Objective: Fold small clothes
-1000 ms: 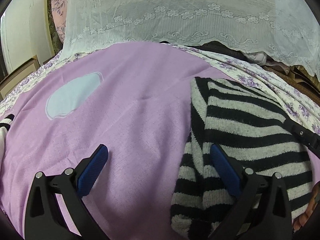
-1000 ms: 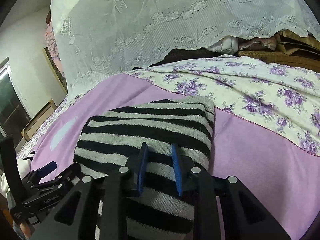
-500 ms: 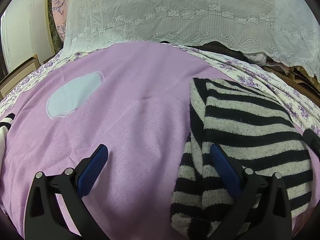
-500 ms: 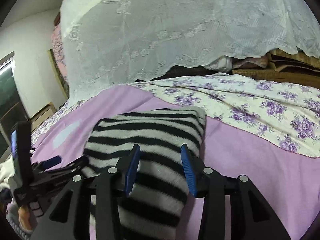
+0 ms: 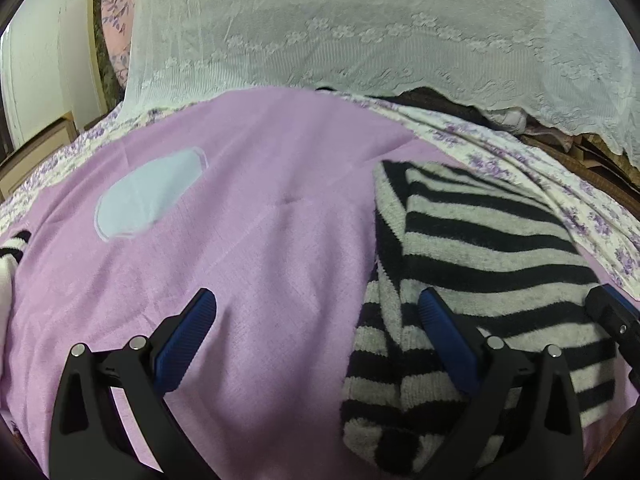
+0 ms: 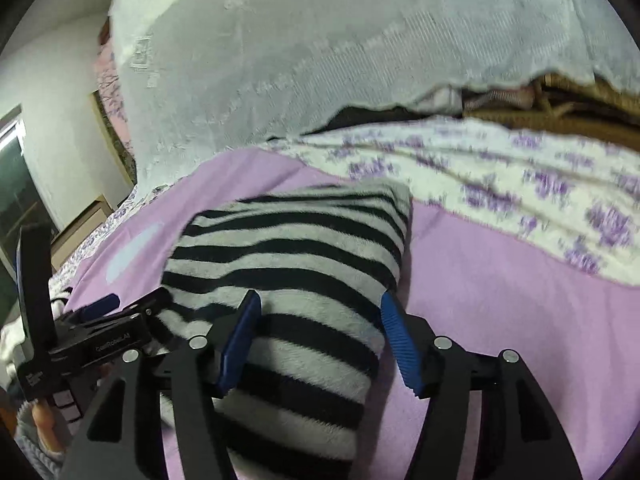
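Bare purple blanket [image 5: 260, 264] left of sweater [image 5: 480, 264]

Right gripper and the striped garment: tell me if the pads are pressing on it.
Apart. In the right wrist view the right gripper has just been opening; its blue pads stand spread, with the folded striped garment lying loose between and beyond them, not pinched.

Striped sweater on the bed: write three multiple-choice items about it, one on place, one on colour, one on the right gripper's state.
1. The striped sweater lies on: A) a purple blanket B) a wooden floor C) a chair.
2. Its stripes are: A) red and white B) black and grey C) blue and yellow.
3. The right gripper is: A) shut on the sweater B) out of view C) open over the sweater.

Key: 1 A, purple cloth surrounds it. 2 B, dark and pale bands alternate. 3 C, its jaws have just been opening, pads apart, sweater beneath them.
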The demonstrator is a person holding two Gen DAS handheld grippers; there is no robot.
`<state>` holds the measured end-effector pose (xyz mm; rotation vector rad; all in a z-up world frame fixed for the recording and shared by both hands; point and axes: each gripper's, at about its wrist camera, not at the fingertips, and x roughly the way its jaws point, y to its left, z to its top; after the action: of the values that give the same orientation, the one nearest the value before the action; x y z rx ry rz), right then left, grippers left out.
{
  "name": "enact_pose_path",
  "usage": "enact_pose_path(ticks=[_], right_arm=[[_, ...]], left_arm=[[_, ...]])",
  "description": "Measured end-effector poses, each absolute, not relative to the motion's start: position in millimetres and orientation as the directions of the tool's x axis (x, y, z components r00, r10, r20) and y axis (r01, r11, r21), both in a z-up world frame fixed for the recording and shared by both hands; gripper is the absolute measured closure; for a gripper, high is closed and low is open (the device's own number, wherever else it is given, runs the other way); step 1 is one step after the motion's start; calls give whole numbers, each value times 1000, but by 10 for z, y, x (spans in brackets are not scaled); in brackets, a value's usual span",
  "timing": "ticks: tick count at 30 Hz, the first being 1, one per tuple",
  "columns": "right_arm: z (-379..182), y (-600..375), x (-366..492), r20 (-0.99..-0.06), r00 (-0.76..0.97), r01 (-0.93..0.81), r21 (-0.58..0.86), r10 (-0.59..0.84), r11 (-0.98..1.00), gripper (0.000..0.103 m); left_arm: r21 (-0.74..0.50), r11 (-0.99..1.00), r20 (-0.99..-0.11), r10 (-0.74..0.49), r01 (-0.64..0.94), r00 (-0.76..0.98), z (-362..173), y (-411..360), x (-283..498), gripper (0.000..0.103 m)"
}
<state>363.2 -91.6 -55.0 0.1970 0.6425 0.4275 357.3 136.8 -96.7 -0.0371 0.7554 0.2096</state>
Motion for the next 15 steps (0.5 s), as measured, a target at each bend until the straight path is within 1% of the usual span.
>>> enact_pose_path(ticks=[3, 5, 7, 8, 9, 12, 15], right_arm=[[-487, -860, 3493, -520, 710, -370, 298, 474, 880, 40], [-520, -784, 3459, -549, 700, -379, 256, 457, 889, 40], [-609, -737, 3490, -588, 692, -359, 223, 419, 906, 38], [-629, -738, 3496, -594, 687, -355, 227, 418, 907, 36], [-634, -741, 3499, -595, 686, -354, 230, 419, 907, 36], [-636, -730, 3484, -595, 689, -354, 222, 414, 908, 35], [-637, -752, 3474, -587, 689, -353, 239, 424, 905, 34]], left_arm=[[35, 990, -649, 129, -140, 750, -860, 1252, 3432, 5], [51, 993, -639, 111, -102, 762, -849, 1155, 3388, 5], [129, 989, -656, 142, -76, 741, -950, 1010, 3432, 4], [156, 985, -671, 157, -69, 725, -1018, 965, 3472, 4], [155, 986, -688, 153, -62, 709, -1074, 949, 3512, 4], [88, 994, -713, 107, -63, 693, -1090, 1039, 3542, 4], [51, 997, -723, 82, -66, 686, -1106, 1090, 3546, 4]])
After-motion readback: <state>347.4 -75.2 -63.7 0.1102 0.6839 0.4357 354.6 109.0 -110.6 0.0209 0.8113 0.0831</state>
